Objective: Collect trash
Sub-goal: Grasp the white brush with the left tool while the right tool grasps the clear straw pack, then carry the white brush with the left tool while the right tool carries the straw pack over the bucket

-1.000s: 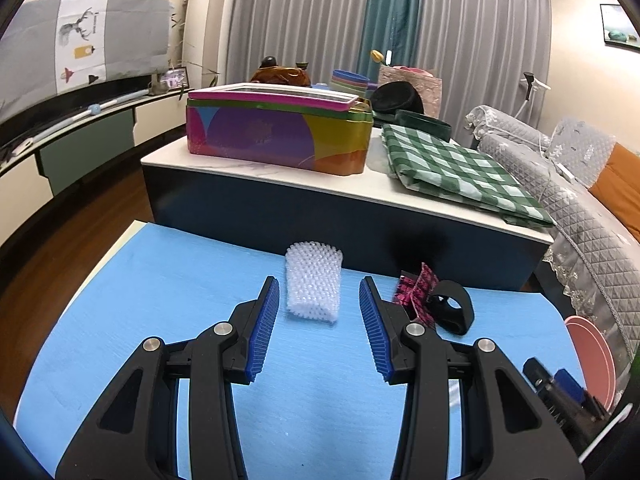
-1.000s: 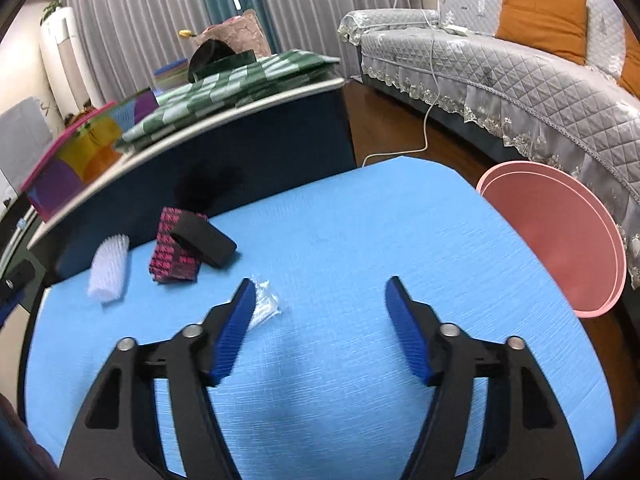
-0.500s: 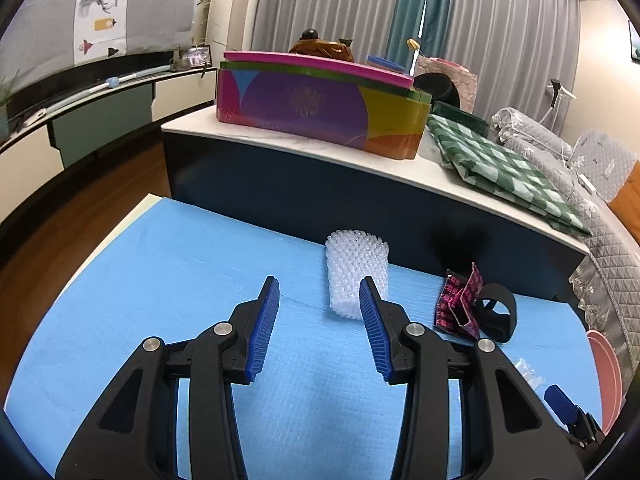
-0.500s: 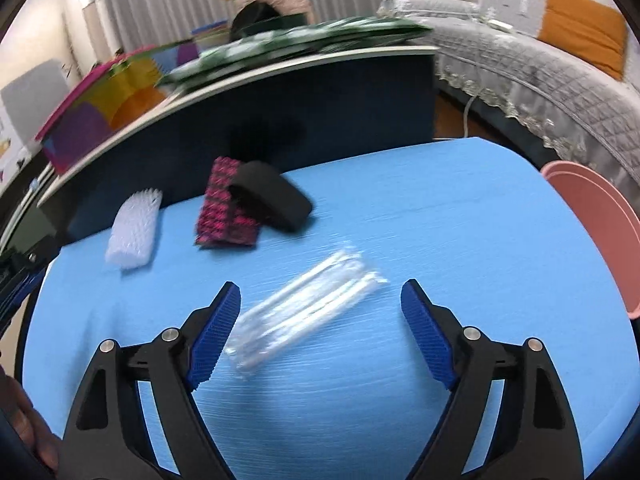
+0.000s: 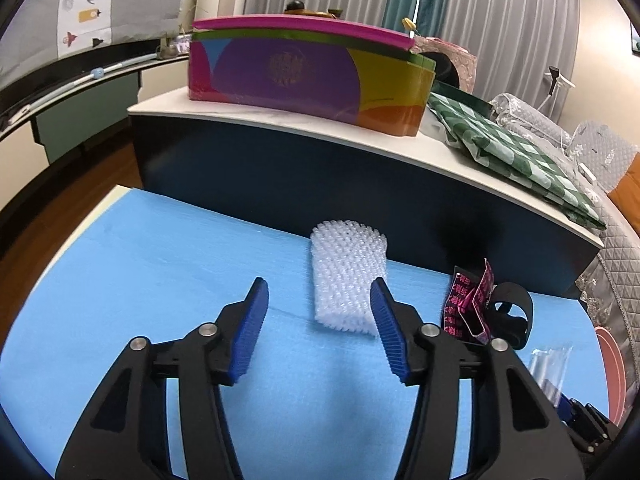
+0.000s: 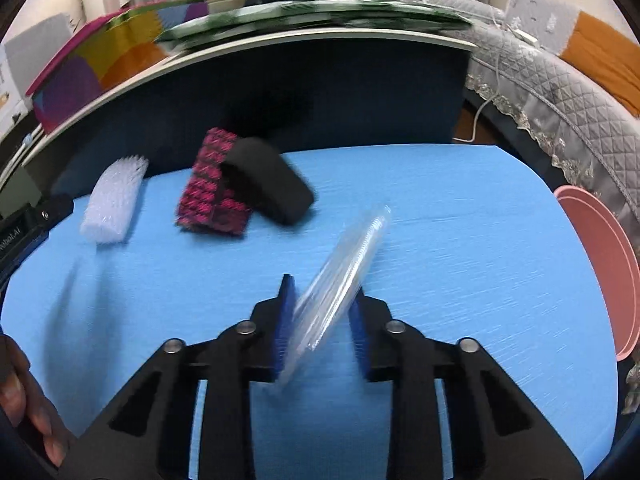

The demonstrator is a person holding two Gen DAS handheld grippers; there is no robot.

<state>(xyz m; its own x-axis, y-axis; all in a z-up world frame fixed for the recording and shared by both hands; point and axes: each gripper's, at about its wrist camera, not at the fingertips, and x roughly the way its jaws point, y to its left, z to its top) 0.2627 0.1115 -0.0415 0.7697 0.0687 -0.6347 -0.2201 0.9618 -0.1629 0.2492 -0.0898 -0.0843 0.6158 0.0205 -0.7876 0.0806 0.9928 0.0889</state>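
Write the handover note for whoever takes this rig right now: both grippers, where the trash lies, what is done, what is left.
Right gripper: jaws have just been closing, now pinched on the clear plastic wrapper, which tilts up off the blue mat.
Left gripper: jaws have just been opening, empty, nosing toward the white foam net, which lies ahead and nearer its right finger.
On the mat: pink-and-black wrapper with the black strap resting against it.
Pink bin sits off the mat's right edge.
Done: wrapper gripped. Left: bin everything.
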